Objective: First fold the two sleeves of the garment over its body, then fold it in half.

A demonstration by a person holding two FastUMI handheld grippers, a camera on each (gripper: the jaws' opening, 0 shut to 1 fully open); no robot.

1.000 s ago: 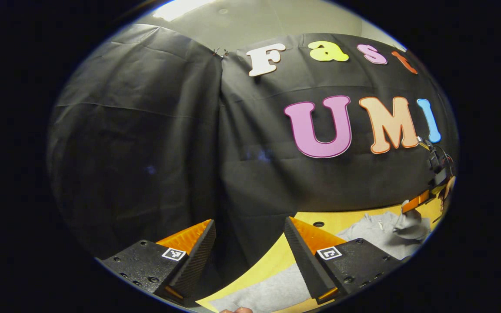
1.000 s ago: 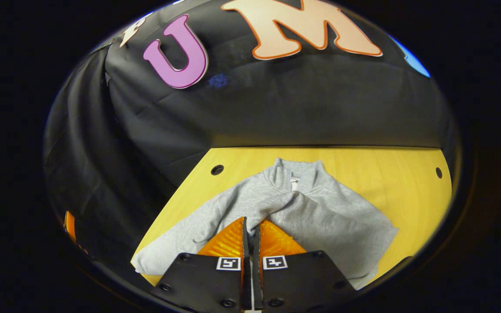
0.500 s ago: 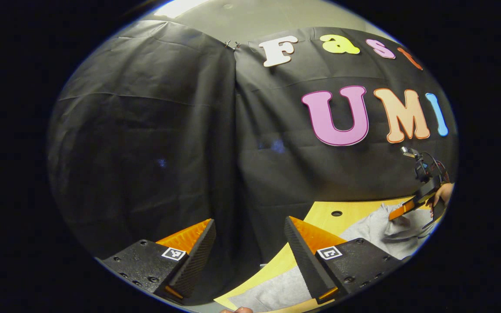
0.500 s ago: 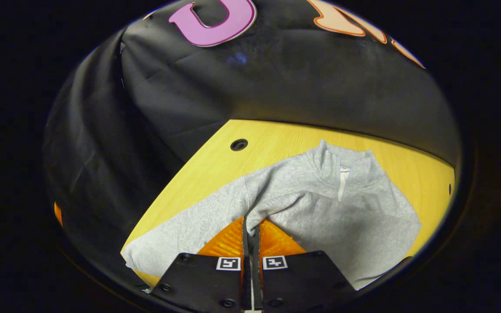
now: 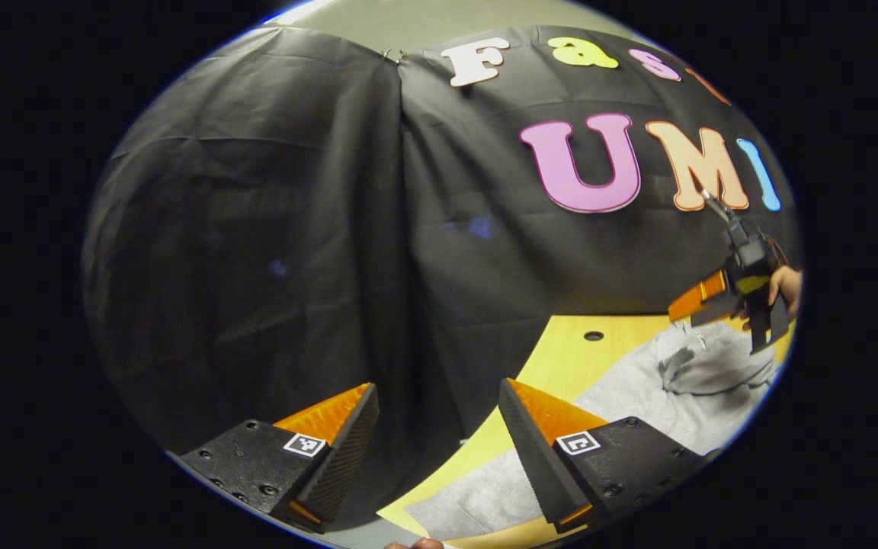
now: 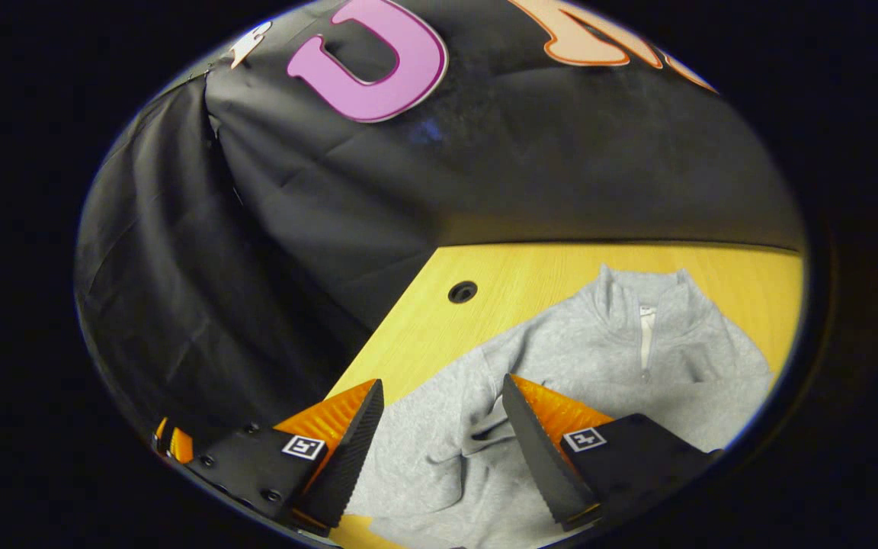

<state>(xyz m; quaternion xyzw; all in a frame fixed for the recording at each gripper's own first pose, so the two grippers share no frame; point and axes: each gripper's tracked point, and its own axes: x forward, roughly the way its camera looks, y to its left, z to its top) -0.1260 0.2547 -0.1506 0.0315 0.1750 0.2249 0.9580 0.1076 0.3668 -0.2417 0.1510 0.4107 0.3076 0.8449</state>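
Fingers of the right gripper (image 6: 439, 427) stand spread and empty above the grey garment (image 6: 637, 381) on the yellow table (image 6: 530, 267), one sleeve apparently folded over, while the left gripper (image 5: 437, 427) waits agape near the other sleeve (image 5: 485, 496).

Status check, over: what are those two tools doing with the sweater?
Both tools open: left tool, right tool. Grey sweater flat on yellow table, one sleeve folded over. Nothing in the way.

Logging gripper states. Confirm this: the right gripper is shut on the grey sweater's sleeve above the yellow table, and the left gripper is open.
Not quite. In the right gripper view the right gripper is open, its fingers apart above the grey sweater on the yellow table, holding nothing. The left gripper is open, as said.
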